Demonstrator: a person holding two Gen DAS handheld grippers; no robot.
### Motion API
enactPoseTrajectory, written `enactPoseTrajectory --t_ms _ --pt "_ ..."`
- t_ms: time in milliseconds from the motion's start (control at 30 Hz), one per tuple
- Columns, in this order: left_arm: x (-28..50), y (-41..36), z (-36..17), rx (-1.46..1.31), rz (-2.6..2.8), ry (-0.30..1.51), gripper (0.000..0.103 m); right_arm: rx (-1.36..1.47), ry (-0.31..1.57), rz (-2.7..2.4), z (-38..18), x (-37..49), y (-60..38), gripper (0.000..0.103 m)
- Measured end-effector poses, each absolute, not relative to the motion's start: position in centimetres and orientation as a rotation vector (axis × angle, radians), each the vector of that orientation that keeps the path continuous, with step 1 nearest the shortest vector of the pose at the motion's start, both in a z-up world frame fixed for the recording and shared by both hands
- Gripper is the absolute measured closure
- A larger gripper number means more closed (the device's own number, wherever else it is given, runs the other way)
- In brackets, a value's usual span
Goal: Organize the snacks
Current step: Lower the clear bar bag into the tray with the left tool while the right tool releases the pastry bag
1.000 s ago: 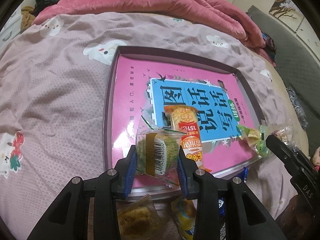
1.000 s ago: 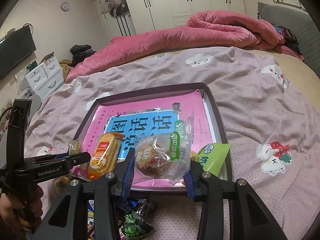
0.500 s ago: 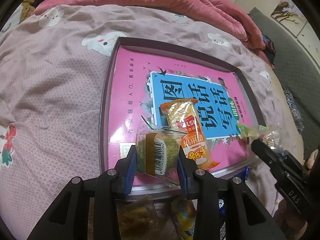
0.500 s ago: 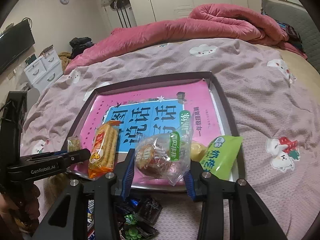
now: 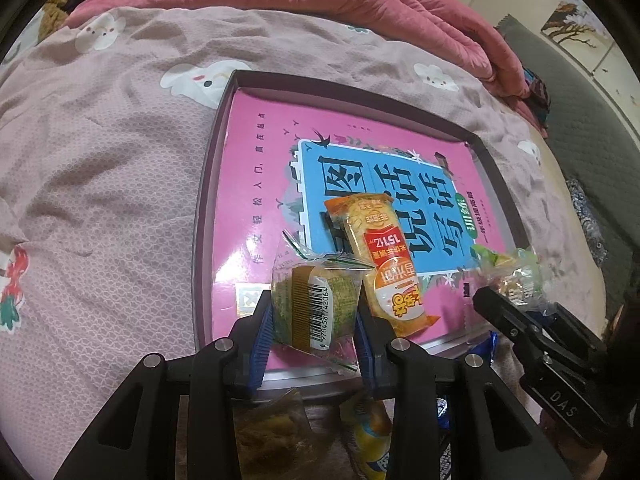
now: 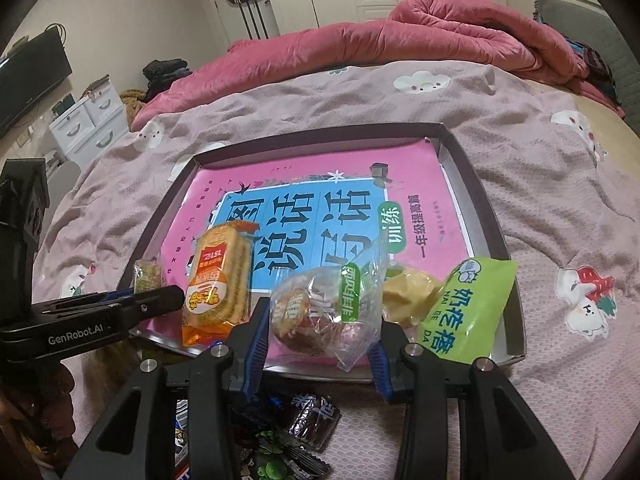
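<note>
Left gripper [image 5: 316, 312] clamped on small clear-wrapped green cake packet [image 5: 314, 306] above near edge of shallow dark-rimmed tray [image 5: 208, 184]; right gripper [image 6: 320, 330] clamped on crinkly clear-wrapped round pastry [image 6: 316, 312], same edge; both judged light, soft, crushable, film slippery, so grip mid-body; beyond, orange cracker pack [image 6: 218, 280] lies in tray.

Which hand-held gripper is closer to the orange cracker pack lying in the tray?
Left. The left hand-held gripper, clamping a barcode snack, sits right beside the orange cracker pack; the right hand-held gripper holds a clear-wrapped pastry slightly farther off.
</note>
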State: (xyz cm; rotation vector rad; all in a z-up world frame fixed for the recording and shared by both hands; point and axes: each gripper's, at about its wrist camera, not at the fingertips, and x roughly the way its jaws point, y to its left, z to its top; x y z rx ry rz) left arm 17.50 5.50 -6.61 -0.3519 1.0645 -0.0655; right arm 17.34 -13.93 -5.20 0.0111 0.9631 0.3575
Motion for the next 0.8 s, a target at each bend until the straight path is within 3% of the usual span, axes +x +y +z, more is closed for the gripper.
enactPoseTrajectory --t_ms 800 --pt "17.4 5.9 -6.5 -0.384 -0.062 1.057 0.065 0.050 0.970 0.326 -4.9 17.1 -15.3 0.059"
